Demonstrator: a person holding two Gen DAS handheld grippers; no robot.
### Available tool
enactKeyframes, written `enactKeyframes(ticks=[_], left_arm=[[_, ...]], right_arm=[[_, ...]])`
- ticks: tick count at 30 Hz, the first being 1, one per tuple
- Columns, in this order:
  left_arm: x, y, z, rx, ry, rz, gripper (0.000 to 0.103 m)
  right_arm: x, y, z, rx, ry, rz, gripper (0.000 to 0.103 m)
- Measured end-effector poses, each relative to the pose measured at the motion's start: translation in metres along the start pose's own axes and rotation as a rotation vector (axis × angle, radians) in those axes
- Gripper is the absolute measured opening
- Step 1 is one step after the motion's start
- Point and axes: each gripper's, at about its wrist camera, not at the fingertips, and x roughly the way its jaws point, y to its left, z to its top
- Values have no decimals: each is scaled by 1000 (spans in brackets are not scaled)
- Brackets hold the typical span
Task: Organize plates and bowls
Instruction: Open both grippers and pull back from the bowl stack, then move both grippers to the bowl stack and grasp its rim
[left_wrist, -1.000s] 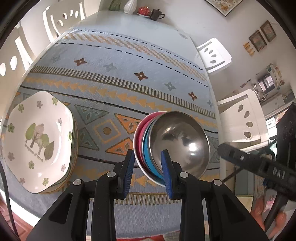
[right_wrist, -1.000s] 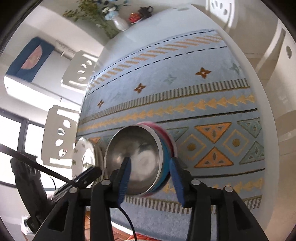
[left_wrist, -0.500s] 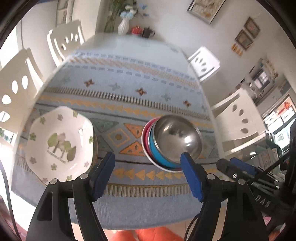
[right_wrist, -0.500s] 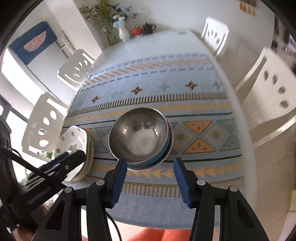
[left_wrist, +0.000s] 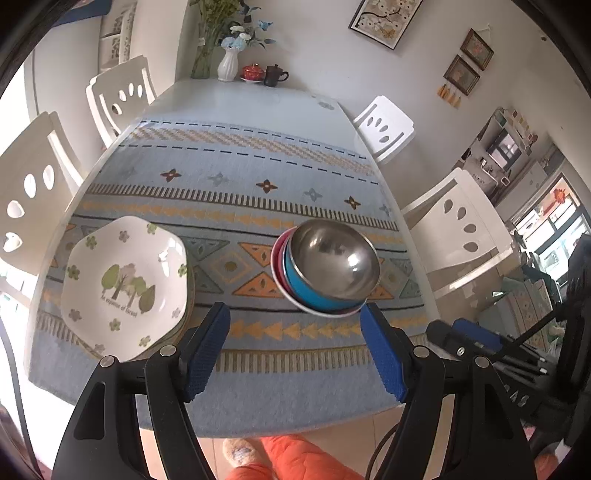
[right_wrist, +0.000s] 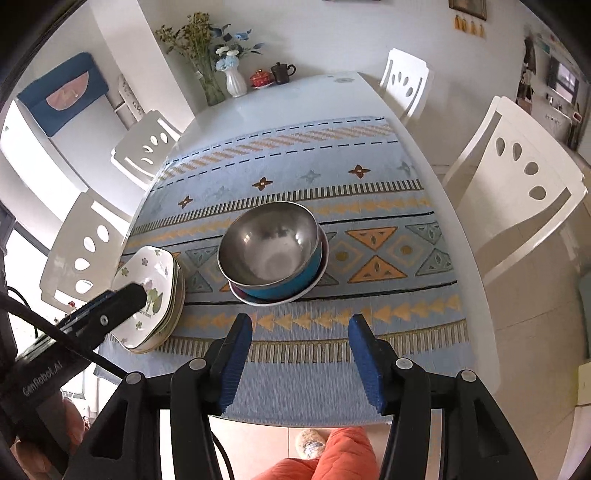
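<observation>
Both grippers have drawn back from the bowls (left_wrist: 328, 271). Left gripper (left_wrist: 295, 354): jaws released, holding nothing. Right gripper (right_wrist: 301, 362): jaws apart, empty. Bowls sit nested on the tabletop (left_wrist: 258, 99) cloth (left_wrist: 236, 177), just beside the plates (left_wrist: 125, 284), not touching.

**Both grippers back off from the bowl stack**

My left gripper (left_wrist: 295, 347) no longer pinches the rim of the bowl stack (left_wrist: 327, 273); its jaws now stand wide and empty, and the stack sits higher and smaller in the left wrist frame, beyond my fingertips. My right gripper (right_wrist: 301, 363) has also pulled away: the stack (right_wrist: 273, 253) has gone from between its fingers to frame centre, well clear. More of the table edge and the floor shows below.
</observation>
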Motion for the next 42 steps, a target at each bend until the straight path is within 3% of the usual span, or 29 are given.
enactKeyframes(ticks=[10,21,31,37,42], left_arm=[[9,-7,8,-4,19,-20,74],[75,10,16,-159,132,-56,74],[120,14,21,-182,180,-13,73],[136,18,21,-197,199,-19,72],[150,20,18,-209,218,-37,72]], right_arm=[[6,-10,16,47,2,76,53],[65,-26,47,34,91,101,54],[118,-37,65,39,174,163,54],[139,-43,70,58,211,183,54],[164,-52,69,122,270,255,54]])
